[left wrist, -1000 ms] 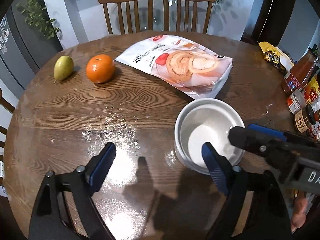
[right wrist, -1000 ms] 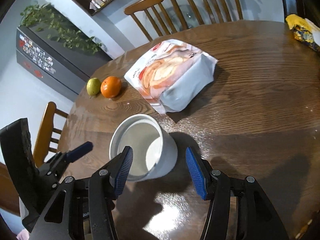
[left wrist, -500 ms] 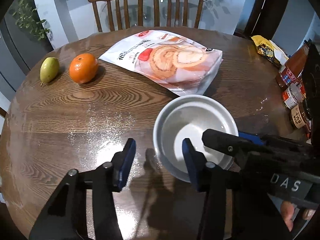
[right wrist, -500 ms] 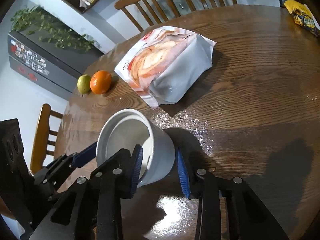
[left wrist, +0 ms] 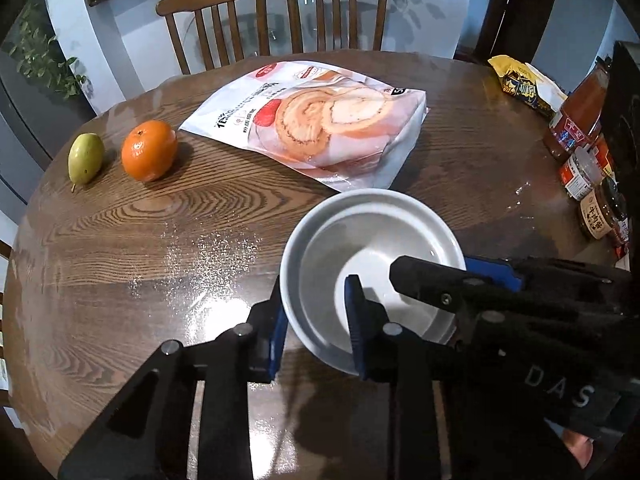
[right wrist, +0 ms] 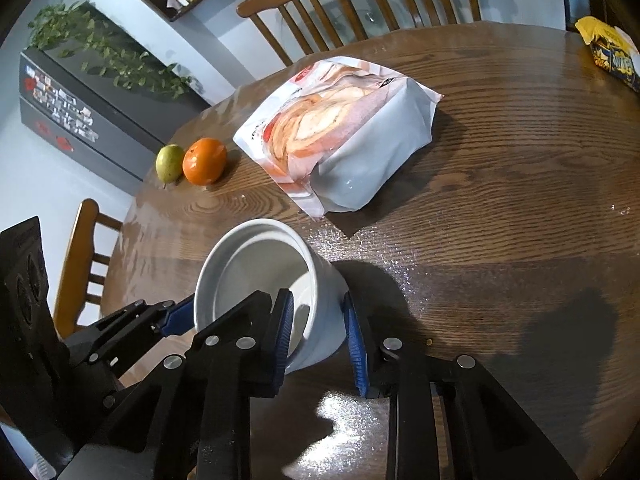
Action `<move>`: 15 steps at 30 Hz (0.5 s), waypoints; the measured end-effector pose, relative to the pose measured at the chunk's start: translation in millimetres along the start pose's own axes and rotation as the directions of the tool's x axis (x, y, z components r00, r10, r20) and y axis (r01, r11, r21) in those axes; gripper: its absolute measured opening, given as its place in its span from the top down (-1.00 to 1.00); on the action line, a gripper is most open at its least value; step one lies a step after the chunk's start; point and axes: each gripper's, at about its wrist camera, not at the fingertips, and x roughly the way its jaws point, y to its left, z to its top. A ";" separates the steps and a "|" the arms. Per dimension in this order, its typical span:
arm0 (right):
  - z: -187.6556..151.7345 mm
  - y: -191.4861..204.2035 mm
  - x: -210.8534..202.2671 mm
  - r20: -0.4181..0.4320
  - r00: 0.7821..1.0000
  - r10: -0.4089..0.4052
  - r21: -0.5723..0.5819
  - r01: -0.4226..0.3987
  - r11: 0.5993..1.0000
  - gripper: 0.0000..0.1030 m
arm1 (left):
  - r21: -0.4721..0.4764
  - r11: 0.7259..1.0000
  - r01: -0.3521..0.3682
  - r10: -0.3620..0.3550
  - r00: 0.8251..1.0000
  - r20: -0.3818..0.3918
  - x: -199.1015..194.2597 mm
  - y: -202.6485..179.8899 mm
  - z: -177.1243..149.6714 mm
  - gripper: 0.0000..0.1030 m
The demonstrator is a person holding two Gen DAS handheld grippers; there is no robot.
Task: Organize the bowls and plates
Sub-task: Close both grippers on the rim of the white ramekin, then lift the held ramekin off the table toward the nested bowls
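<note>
A white bowl (left wrist: 372,248) stands on the round wooden table (left wrist: 160,232), near its front edge. My left gripper (left wrist: 318,324) is shut on the bowl's near-left rim, one finger outside the wall and one inside. My right gripper (right wrist: 318,328) is shut on the bowl's (right wrist: 256,264) right wall in the same way, one finger inside and one outside. The right gripper also shows in the left wrist view (left wrist: 452,280), reaching in from the right. The left gripper's blue fingertip (right wrist: 176,316) shows in the right wrist view at the bowl's left side.
A bag of roll cake (left wrist: 320,124) lies just behind the bowl. An orange (left wrist: 149,150) and a green pear (left wrist: 85,157) sit at the far left. Jars and a sauce bottle (left wrist: 576,120) line the right edge, beside a yellow snack bag (left wrist: 524,84). Two chairs (left wrist: 280,12) stand behind.
Both grippers moved in onto the bowl and shut on its rim, left on the left side, right on the right. The bowl has not visibly shifted on the table.
</note>
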 end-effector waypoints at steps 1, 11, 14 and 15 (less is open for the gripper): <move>-0.1 -0.1 0.1 0.001 1.000 0.000 0.000 0.000 1.000 0.46 | 0.001 1.000 -0.002 0.002 1.000 0.001 0.5 -0.5 0.2 0.51; -2.4 2.1 -1.1 0.023 1.000 -0.020 -0.010 0.020 1.000 0.49 | 0.017 1.000 -0.020 0.019 1.000 0.013 1.6 -2.7 -0.4 0.58; -4.1 4.8 -2.5 0.035 0.999 -0.034 -0.016 0.035 0.999 0.52 | 0.018 1.000 -0.018 0.018 1.000 0.024 -0.9 -3.9 -2.3 0.59; -4.8 5.4 -3.0 0.038 0.998 -0.041 -0.019 0.042 0.999 0.54 | 0.020 1.000 -0.018 0.017 0.999 0.027 -1.6 -4.6 -2.7 0.59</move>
